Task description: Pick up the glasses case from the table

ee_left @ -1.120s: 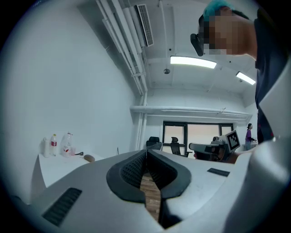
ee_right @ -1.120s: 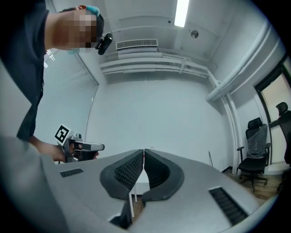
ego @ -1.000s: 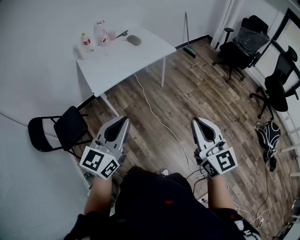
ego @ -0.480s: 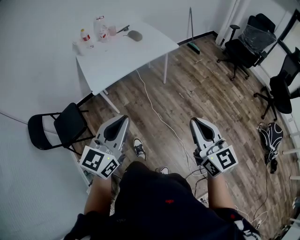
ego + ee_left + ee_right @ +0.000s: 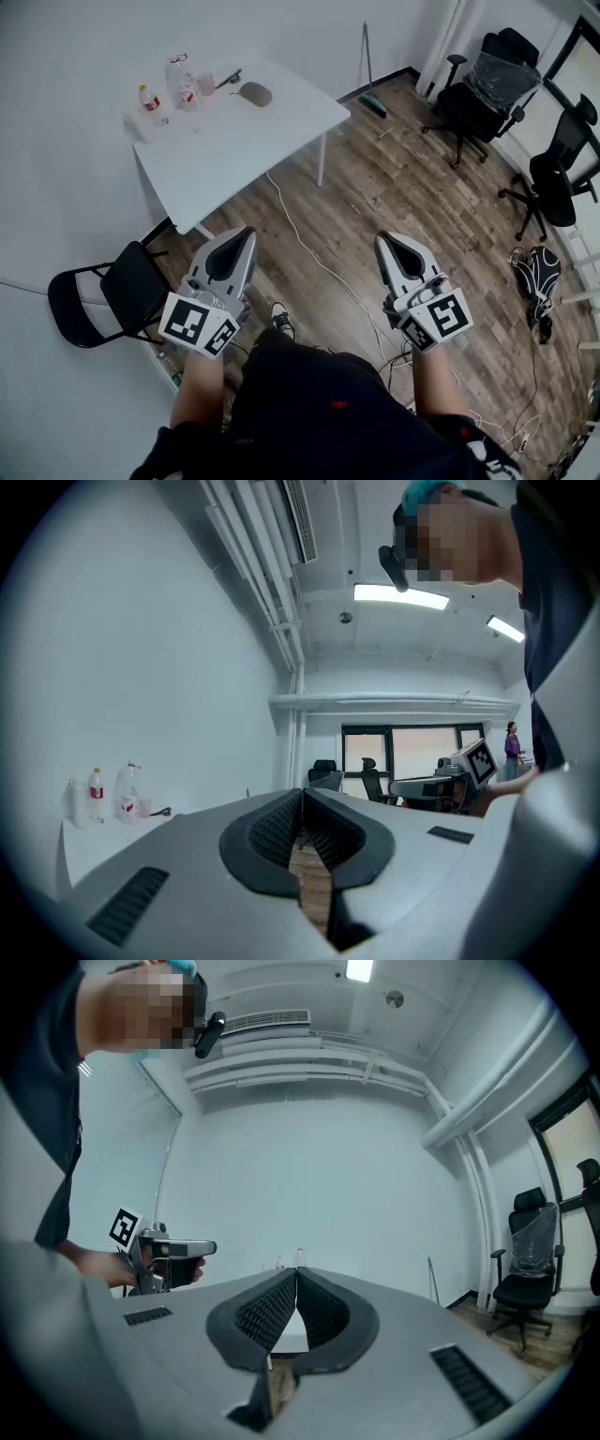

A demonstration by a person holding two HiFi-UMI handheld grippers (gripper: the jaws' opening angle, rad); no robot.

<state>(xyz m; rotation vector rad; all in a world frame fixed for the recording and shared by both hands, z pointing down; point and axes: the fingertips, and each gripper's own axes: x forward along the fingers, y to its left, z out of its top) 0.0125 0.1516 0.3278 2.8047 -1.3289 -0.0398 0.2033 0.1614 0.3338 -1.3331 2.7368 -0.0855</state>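
Note:
The glasses case (image 5: 254, 94) is a grey oval lying at the far side of the white table (image 5: 246, 141), well ahead of both grippers. My left gripper (image 5: 246, 232) and right gripper (image 5: 382, 238) are held level over the wooden floor, side by side, short of the table. Each is shut with nothing between its jaws. In the left gripper view the jaws meet at the tips (image 5: 302, 795), and the table's bottles (image 5: 95, 794) show at the left. The right gripper view shows its jaws closed tip to tip (image 5: 297, 1275).
Two bottles (image 5: 146, 99), a pink cup (image 5: 205, 84) and a dark object (image 5: 228, 79) share the table's far end. A black folding chair (image 5: 111, 300) stands at the left. A white cable (image 5: 309, 251) runs across the floor. Office chairs (image 5: 487, 89) and a bag (image 5: 536, 272) are at the right.
The whole view has advanced toward the table, which now sits lower and further left in the head view. Both grippers kept their pose and stayed shut. A shoe shows below.

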